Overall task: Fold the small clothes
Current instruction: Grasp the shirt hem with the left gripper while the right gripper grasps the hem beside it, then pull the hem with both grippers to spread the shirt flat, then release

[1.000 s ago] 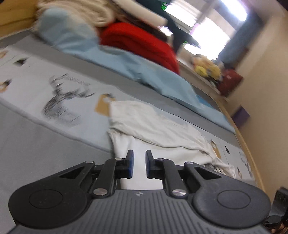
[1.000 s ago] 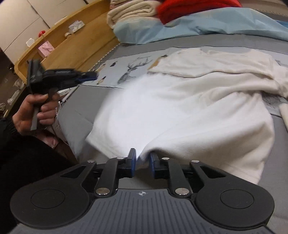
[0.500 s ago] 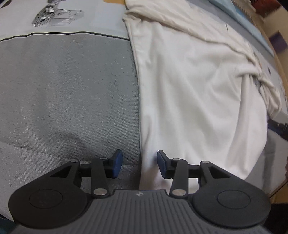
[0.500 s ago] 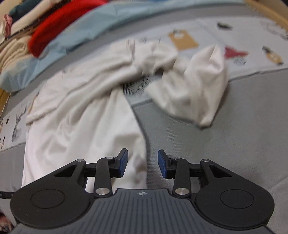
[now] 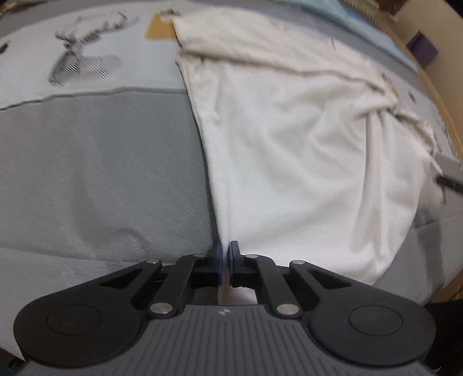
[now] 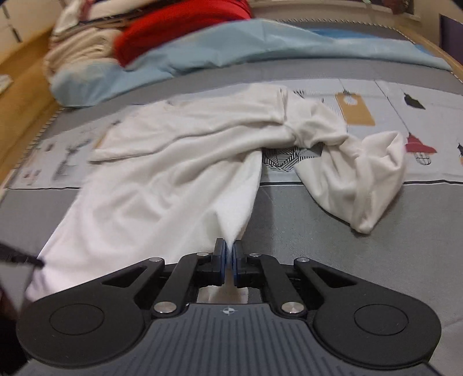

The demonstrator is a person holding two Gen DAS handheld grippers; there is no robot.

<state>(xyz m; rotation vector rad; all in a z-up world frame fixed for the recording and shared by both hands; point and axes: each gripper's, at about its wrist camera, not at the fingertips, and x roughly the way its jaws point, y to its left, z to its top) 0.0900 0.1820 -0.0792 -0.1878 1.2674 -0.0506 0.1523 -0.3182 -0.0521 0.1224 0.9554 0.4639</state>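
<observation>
- So far nothing is folded: the white shirt [image 6: 162, 179] lies rumpled across the bed [image 5: 101, 173], one sleeve bunched.
- My left gripper [image 5: 225, 254] and right gripper [image 6: 228, 251] each pinch a bottom corner by the near edge.

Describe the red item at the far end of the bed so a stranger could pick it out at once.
Start at the grey bed cover with the white shirt spread on it, then look past the shirt to the light blue sheet bunched along the far side. On that sheet, beside a heap of cream fabric, lies the red bundle: the only bright red thing in the pile.
</observation>
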